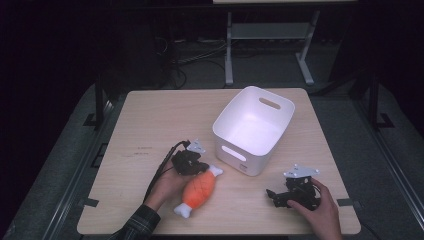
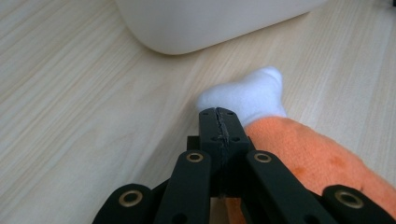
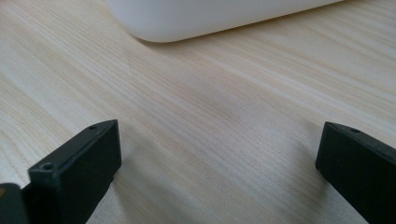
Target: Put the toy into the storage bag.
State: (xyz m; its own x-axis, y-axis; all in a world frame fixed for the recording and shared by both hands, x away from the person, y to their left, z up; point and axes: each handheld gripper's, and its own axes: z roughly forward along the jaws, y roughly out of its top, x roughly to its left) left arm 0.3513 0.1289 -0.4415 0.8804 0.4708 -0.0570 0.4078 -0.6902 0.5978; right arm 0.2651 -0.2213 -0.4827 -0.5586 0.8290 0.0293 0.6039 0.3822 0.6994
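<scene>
A plush toy shaped like meat on a bone (image 1: 199, 191), orange with white ends, lies on the wooden table (image 1: 150, 125) in front of a white bin (image 1: 254, 127). My left gripper (image 1: 200, 166) rests at the toy's upper end. In the left gripper view its jaws (image 2: 219, 115) are pressed together with nothing between them, just left of the toy's white bone end (image 2: 250, 95) and orange body (image 2: 308, 156). My right gripper (image 1: 273, 196) sits low on the table at the front right, jaws pointing left. It stands wide open (image 3: 219, 137) over bare wood.
The bin (image 2: 210, 21) is empty, has handle slots, and stands close ahead of both grippers; its rounded base (image 3: 201, 18) is near. The table's front edge is just behind the hands. Dark floor, cables and a stand's legs lie beyond the far edge.
</scene>
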